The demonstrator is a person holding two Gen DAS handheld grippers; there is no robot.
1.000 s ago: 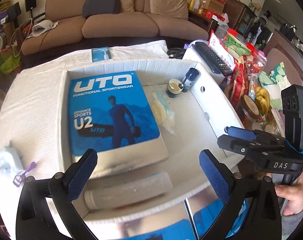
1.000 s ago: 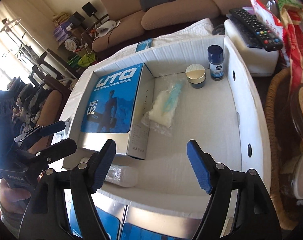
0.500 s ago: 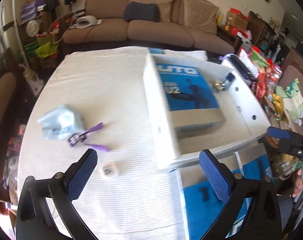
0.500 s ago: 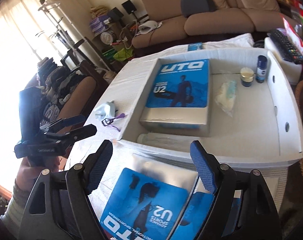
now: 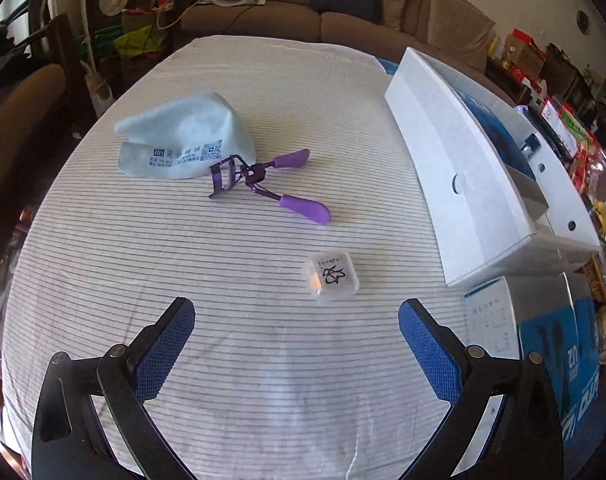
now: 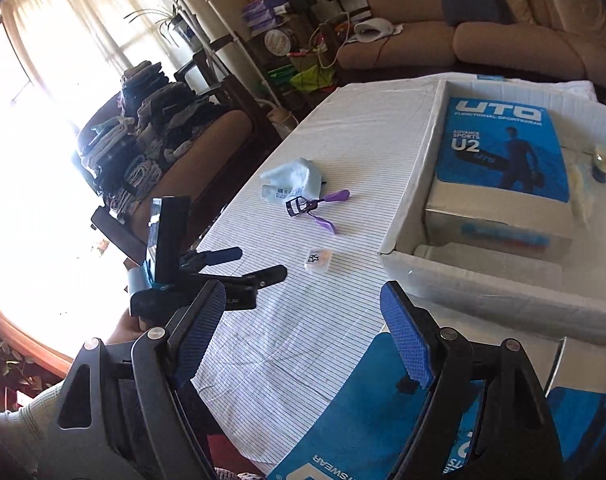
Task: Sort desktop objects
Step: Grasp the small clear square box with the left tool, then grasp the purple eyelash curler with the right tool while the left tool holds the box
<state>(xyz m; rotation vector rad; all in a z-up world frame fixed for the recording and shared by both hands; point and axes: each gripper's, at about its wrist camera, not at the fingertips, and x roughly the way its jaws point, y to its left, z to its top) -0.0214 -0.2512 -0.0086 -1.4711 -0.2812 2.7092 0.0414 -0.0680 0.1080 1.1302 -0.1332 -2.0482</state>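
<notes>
The white box (image 5: 455,160) shows only its outer wall in the left wrist view, its contents mostly hidden; the right wrist view looks inside at the UTO package (image 6: 503,148). The clear case (image 5: 333,275), purple eyelash curler (image 5: 259,180) and blue cloth (image 5: 183,136) lie on the desk's (image 5: 223,340) striped cover beside the box. A second ago the left view faced the box. The left gripper (image 5: 297,320) and right gripper (image 6: 303,312) are wide, empty.

Purple eyelash curler (image 5: 263,180), striped tablecloth (image 5: 143,260)
</notes>
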